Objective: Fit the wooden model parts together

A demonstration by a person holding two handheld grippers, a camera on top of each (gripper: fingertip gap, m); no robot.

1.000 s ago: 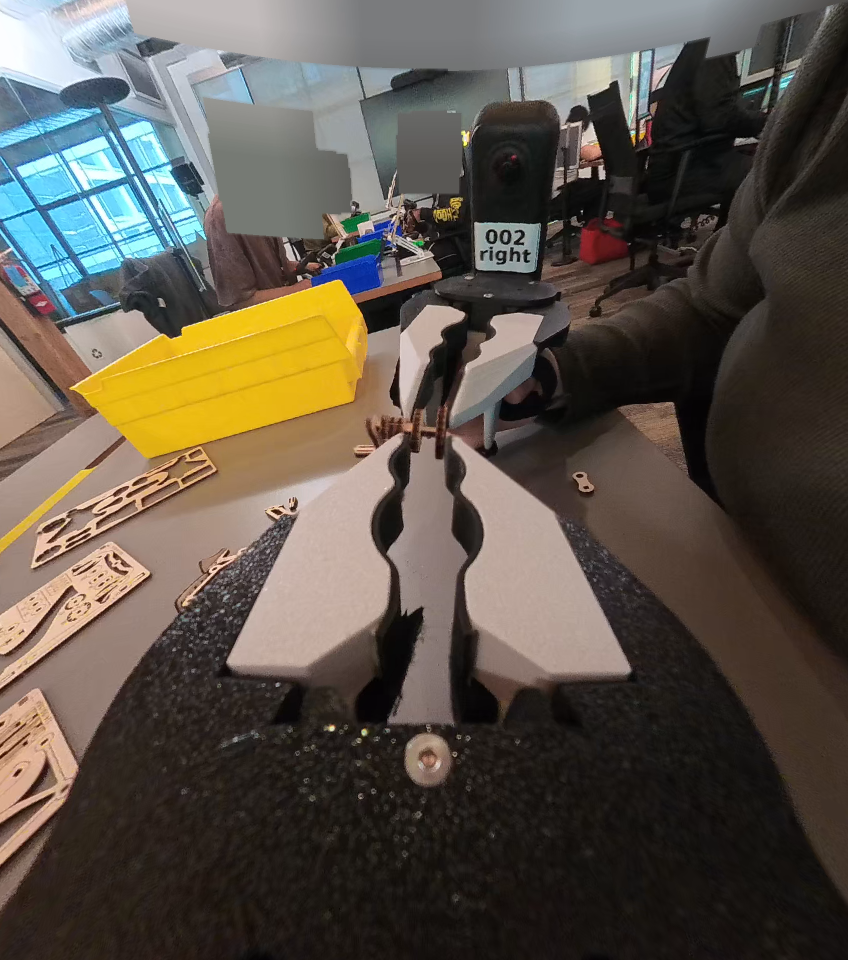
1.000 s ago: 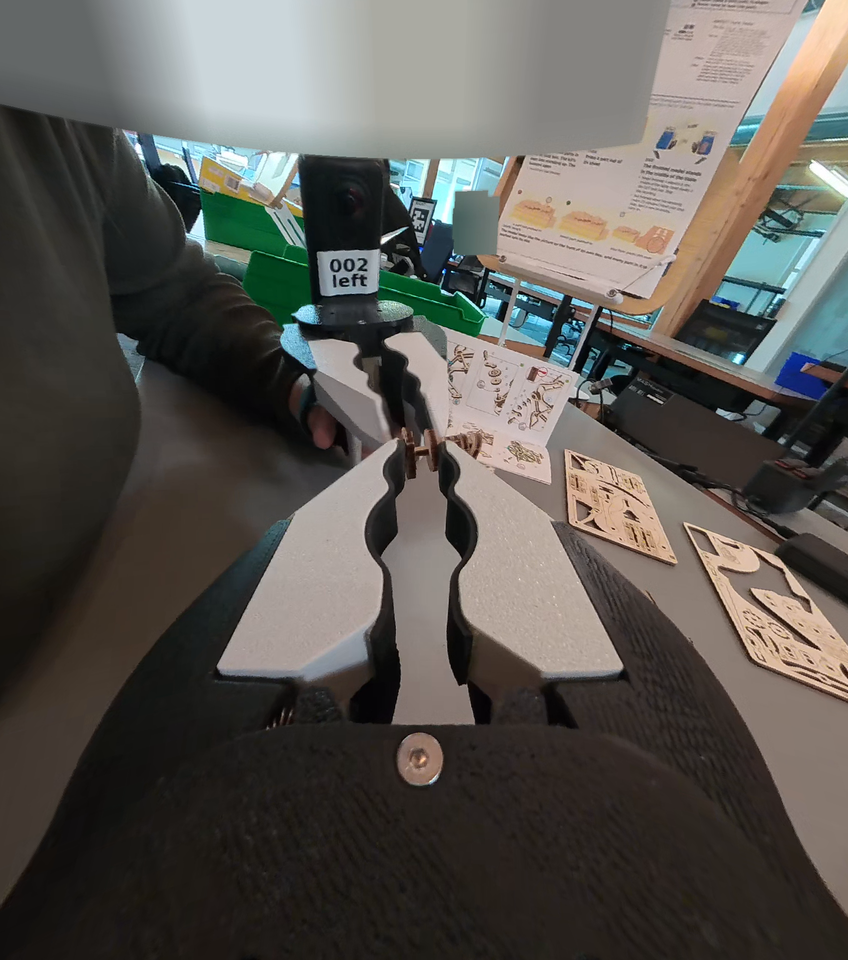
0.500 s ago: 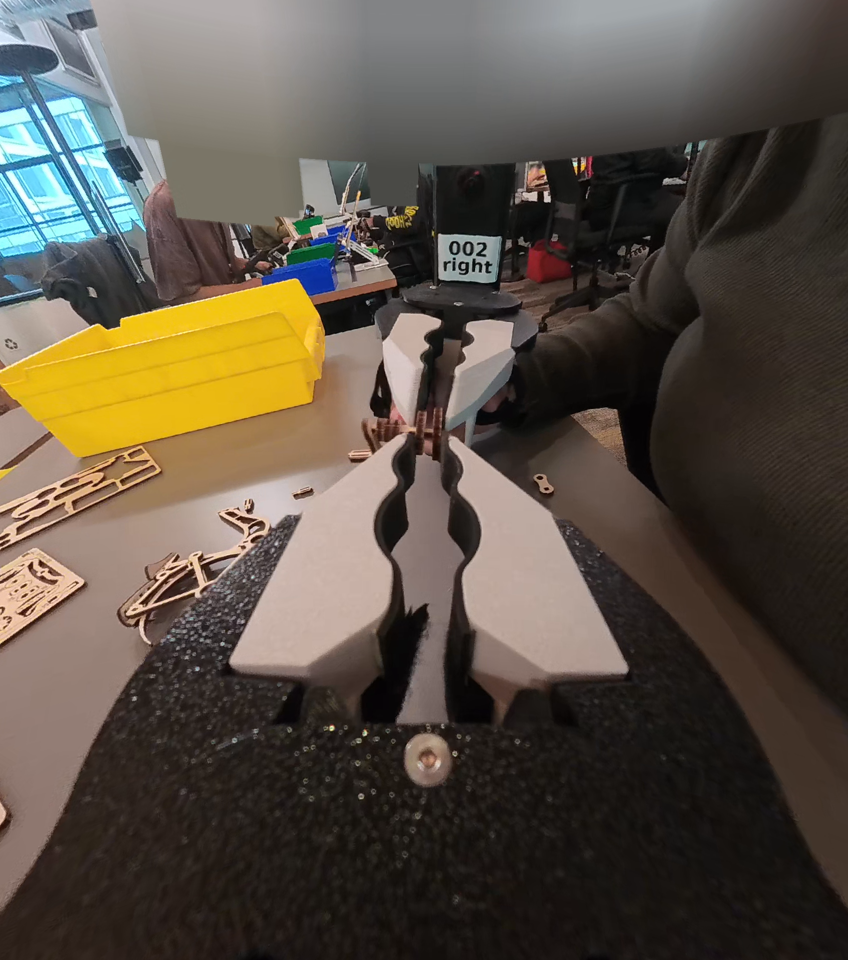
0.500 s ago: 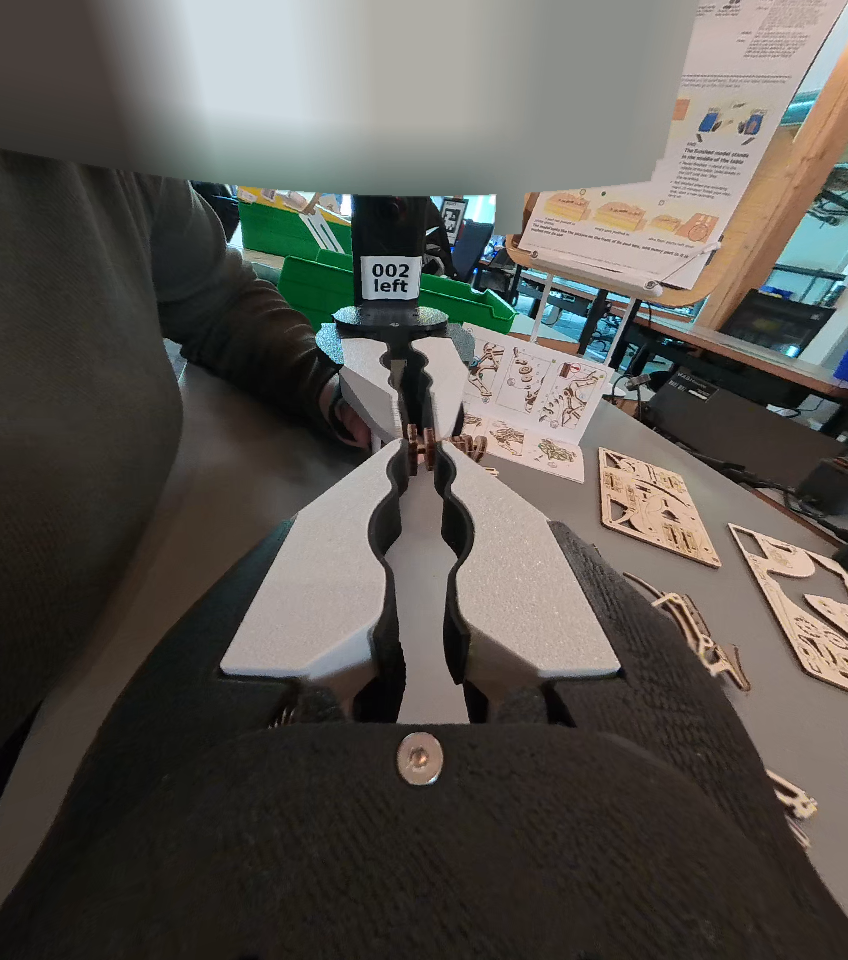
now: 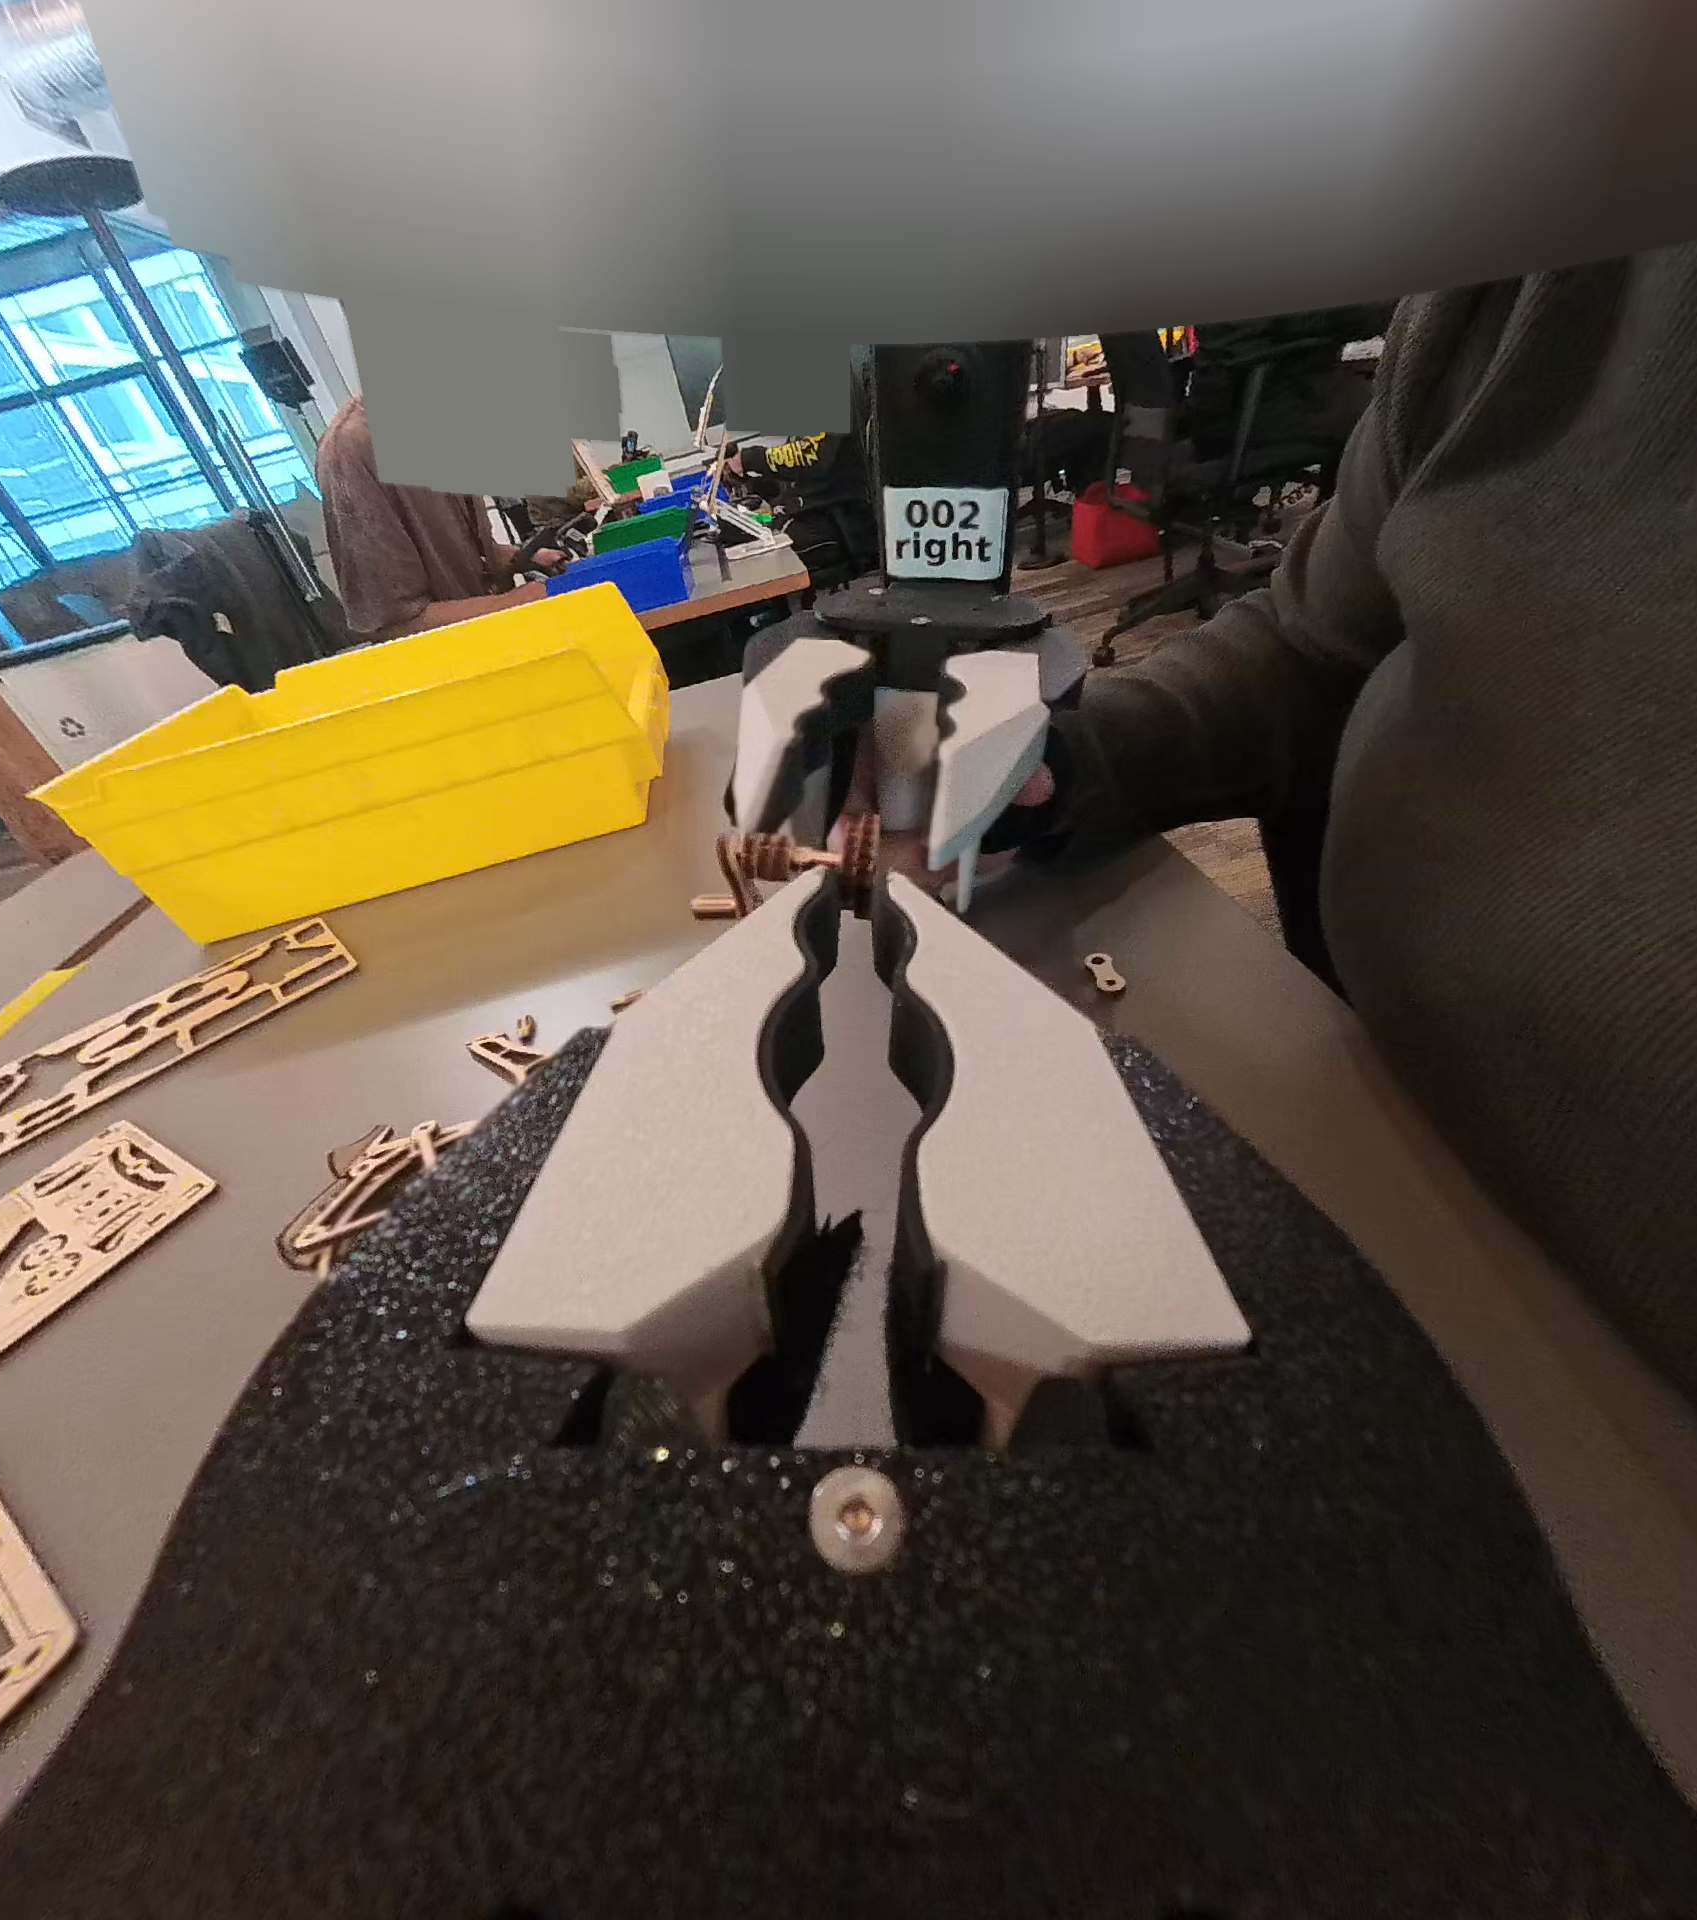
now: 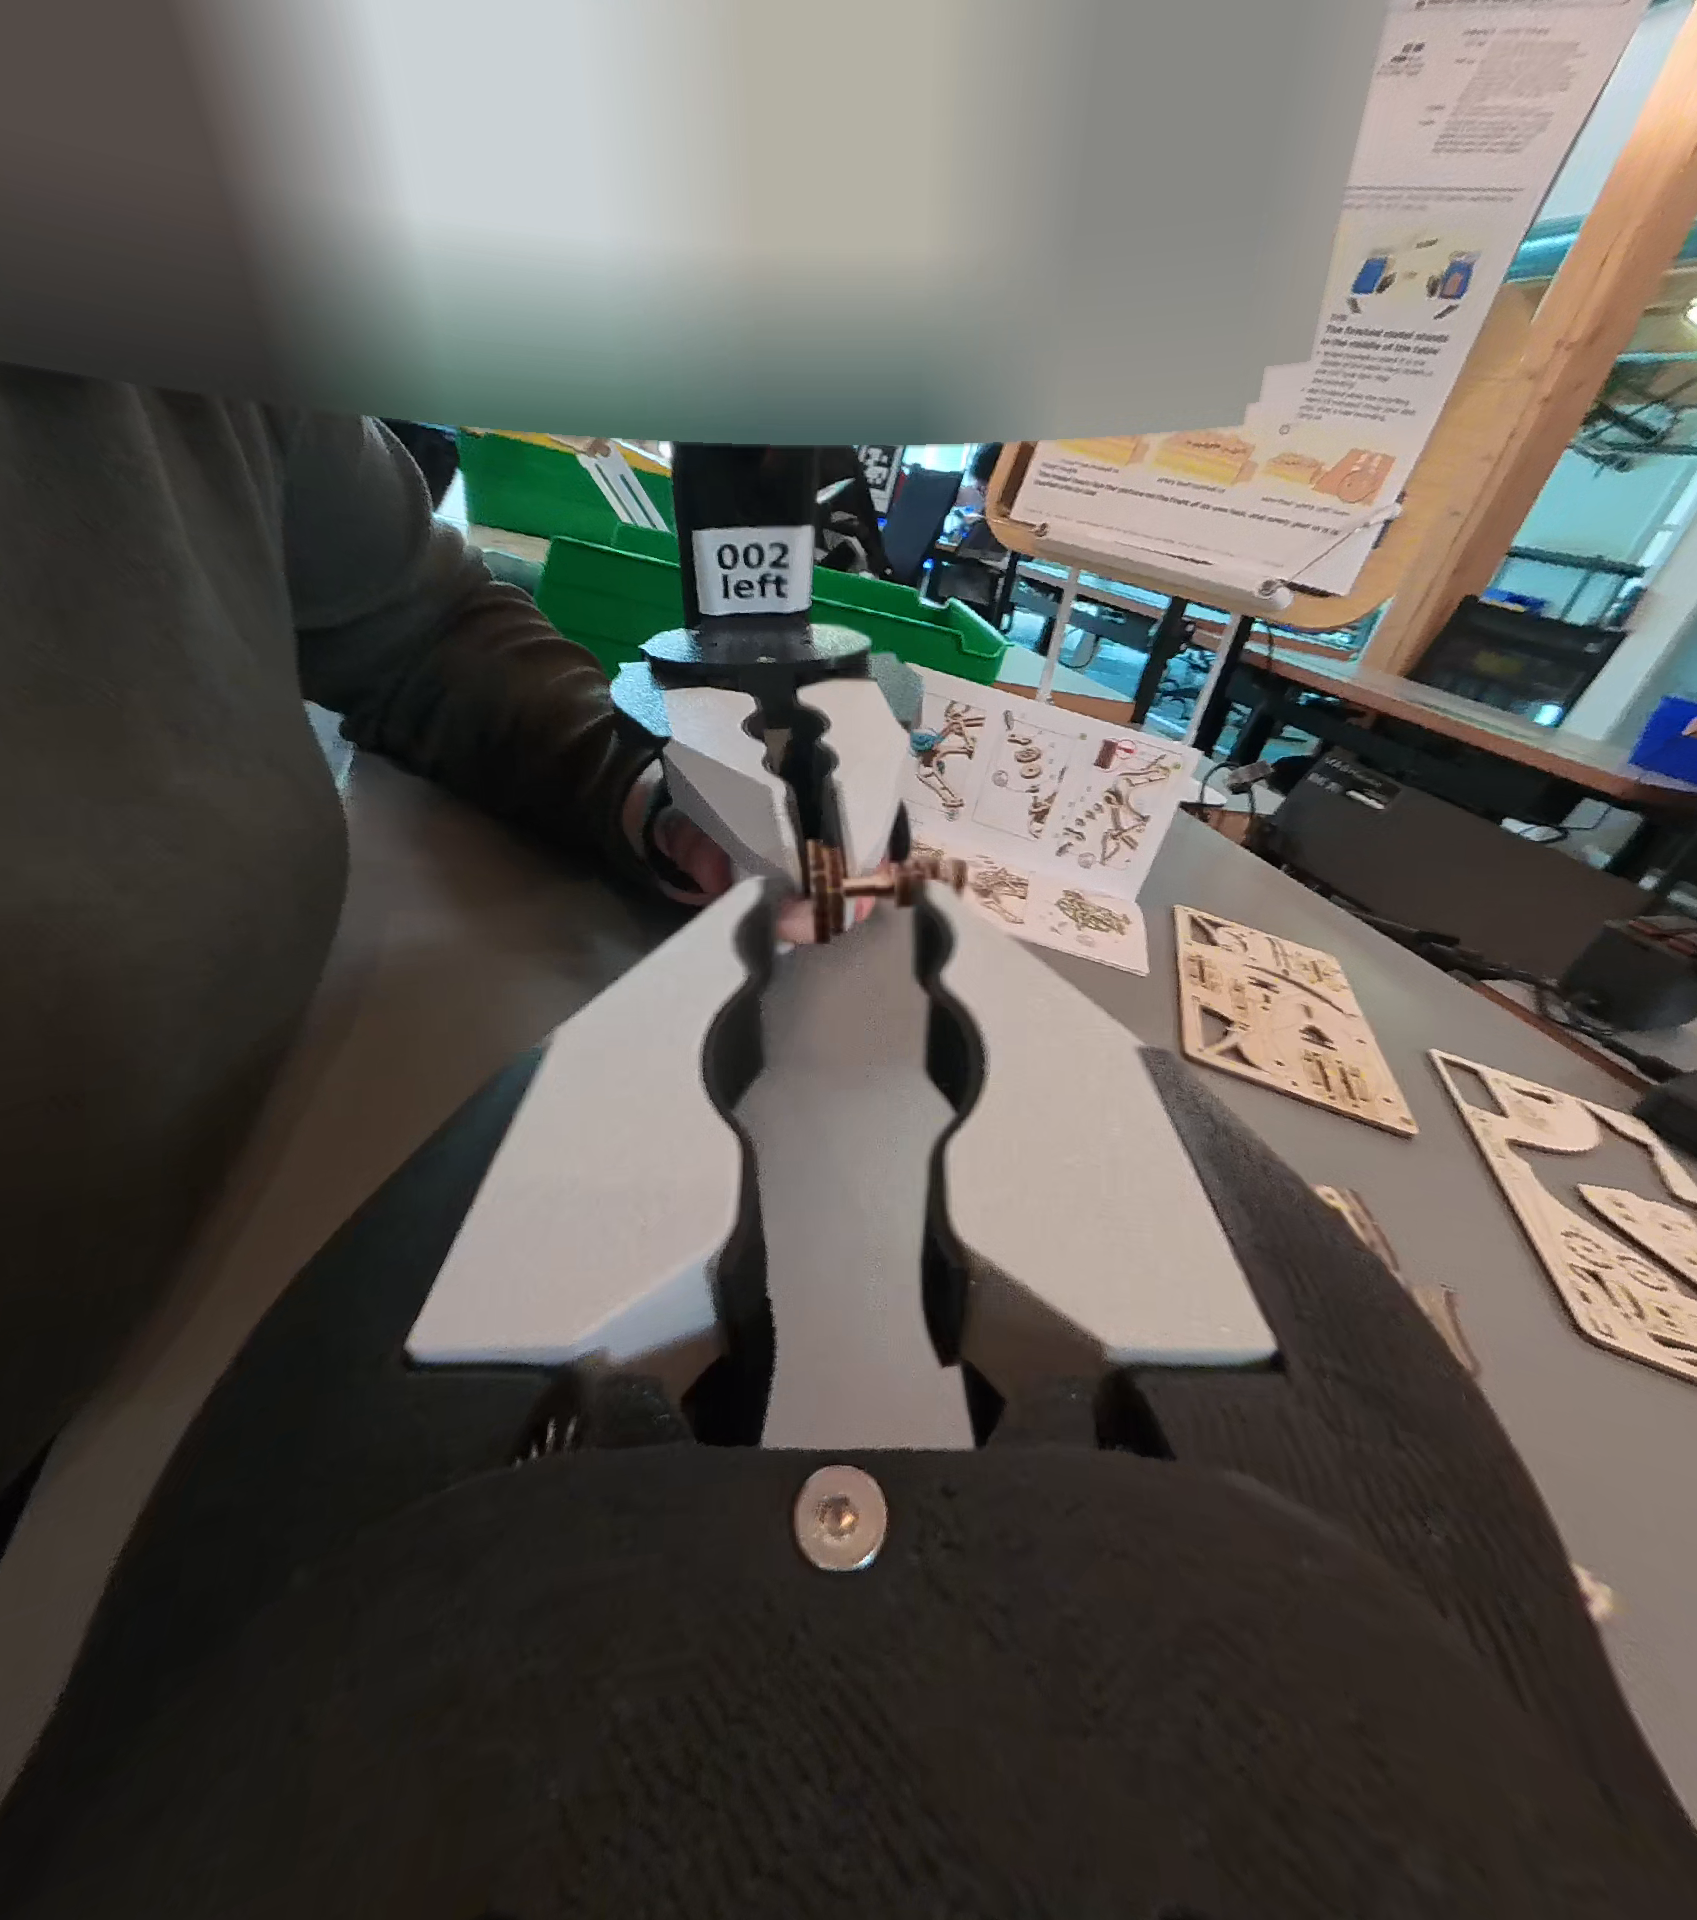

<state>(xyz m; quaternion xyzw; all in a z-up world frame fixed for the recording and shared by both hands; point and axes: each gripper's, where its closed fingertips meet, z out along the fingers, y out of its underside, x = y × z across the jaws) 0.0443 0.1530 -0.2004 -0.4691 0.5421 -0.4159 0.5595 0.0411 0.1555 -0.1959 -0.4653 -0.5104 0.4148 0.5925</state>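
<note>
A small wooden gear-and-axle assembly [image 5: 792, 860] hangs above the grey table between the two grippers, which face each other. My left gripper [image 5: 859, 899] is shut on one gear of the assembly. The axle and a second piece stick out to the side. In the right wrist view the assembly [image 6: 875, 886] shows just past my right gripper [image 6: 844, 909]. That gripper is open, its fingertips on either side of the assembly and not clamping it. The left gripper [image 6: 823, 862] shows there too, shut on the gear. The open right gripper [image 5: 854, 831] shows in the left wrist view.
A yellow bin [image 5: 356, 769] stands at the back of the table. Laser-cut wooden sheets [image 5: 148, 1029] [image 6: 1280, 1018] and loose pieces [image 5: 1104, 971] lie on the table. An instruction booklet [image 6: 1041, 800] stands behind the grippers. The person's torso is close alongside.
My right gripper was shut on the assembly and has now opened and let go. My left gripper still holds it. Both grippers shifted a little.
</note>
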